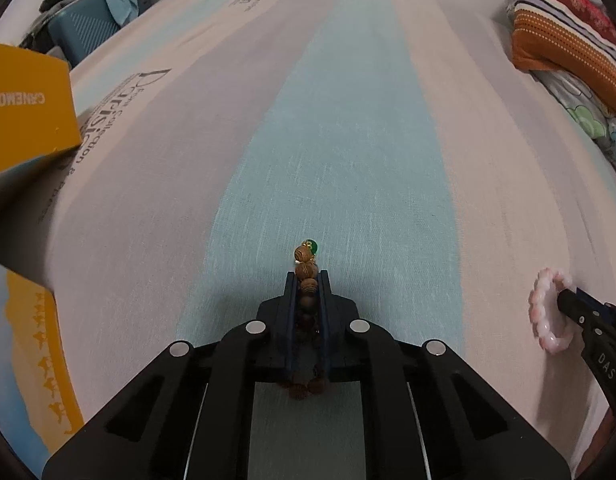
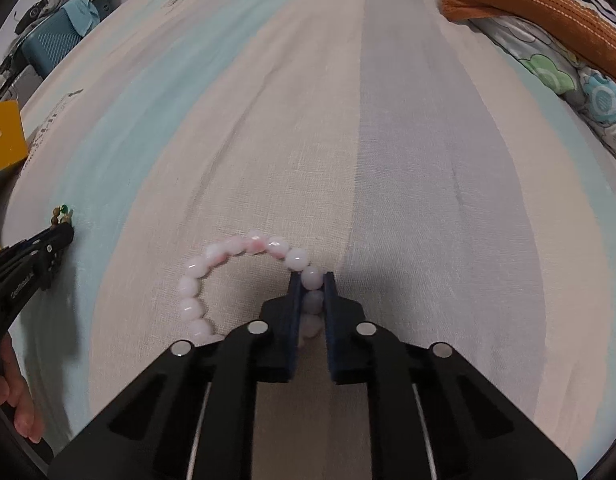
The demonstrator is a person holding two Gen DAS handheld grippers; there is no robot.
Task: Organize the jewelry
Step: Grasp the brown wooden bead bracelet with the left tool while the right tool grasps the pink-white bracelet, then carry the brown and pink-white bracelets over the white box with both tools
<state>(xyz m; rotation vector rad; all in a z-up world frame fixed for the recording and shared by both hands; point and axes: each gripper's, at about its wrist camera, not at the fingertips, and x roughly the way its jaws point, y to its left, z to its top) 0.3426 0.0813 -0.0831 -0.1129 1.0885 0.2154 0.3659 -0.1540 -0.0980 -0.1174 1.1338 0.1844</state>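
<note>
the left gripper (image 1: 306, 280) is closed on the brown wooden bead bracelet (image 1: 305, 268) over the striped bedsheet's (image 1: 348, 140) teal band; the open yellow cardboard box (image 1: 27, 112) lies toward its left edge, nearer this hand. the right gripper (image 2: 312, 280) clamps the pink bead bracelet (image 2: 227, 252).

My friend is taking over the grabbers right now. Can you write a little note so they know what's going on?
Left gripper: shut on the wooden bead bracelet.
Right gripper: shut on the pink bead bracelet, most of which lies on the striped bedsheet.
Yellow box: at the left edge.
Done: both bracelets gripped.
Left: putting them away; the pictures don't show where.
</note>
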